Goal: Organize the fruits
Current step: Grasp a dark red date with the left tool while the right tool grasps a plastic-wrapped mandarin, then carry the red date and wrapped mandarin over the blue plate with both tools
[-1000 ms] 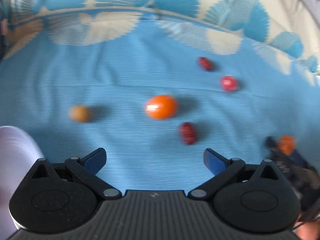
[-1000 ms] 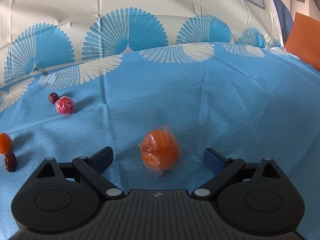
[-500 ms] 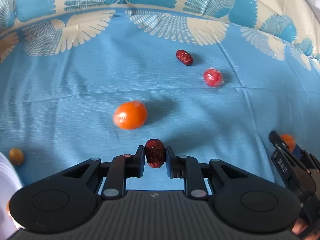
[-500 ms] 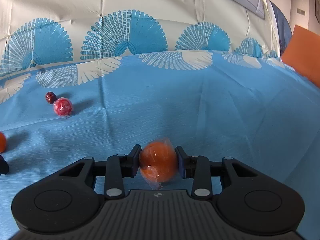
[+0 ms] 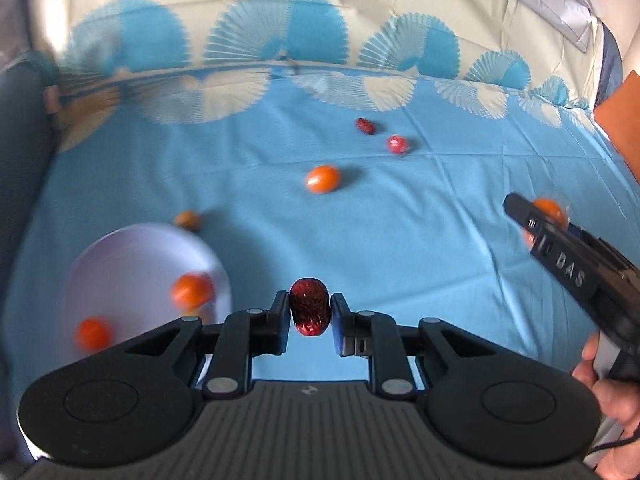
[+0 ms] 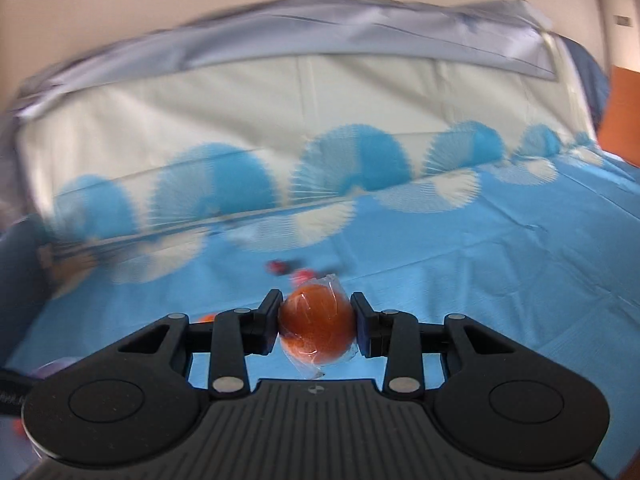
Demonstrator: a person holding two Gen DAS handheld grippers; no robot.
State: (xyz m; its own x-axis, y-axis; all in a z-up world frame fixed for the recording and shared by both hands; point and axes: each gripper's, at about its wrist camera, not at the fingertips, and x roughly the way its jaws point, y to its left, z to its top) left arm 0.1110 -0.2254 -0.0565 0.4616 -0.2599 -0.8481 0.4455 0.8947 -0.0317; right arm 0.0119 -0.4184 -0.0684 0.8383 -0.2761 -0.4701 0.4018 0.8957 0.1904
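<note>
My left gripper (image 5: 310, 314) is shut on a dark red date (image 5: 310, 312), lifted above the blue cloth. To its left lies a white plate (image 5: 132, 256) holding two orange fruits (image 5: 191, 290). My right gripper (image 6: 316, 322) is shut on a plastic-wrapped orange fruit (image 6: 316, 328), raised off the cloth; it also shows in the left wrist view as a black gripper (image 5: 560, 256) at the right, held by a hand. On the cloth lie an orange fruit (image 5: 322, 179), a second date (image 5: 365, 126), a red wrapped fruit (image 5: 397, 144) and a small brown fruit (image 5: 187, 219).
The blue patterned tablecloth (image 5: 420, 220) covers the whole surface and rises up a backing behind. A dark chair or cushion edge (image 5: 20, 160) stands at the left. An orange panel (image 5: 624, 120) shows at the far right.
Both grippers closed, the left on the dark red date and the right on the wrapped orange fruit. Both then rose from the cloth; the plate came into the left view.
</note>
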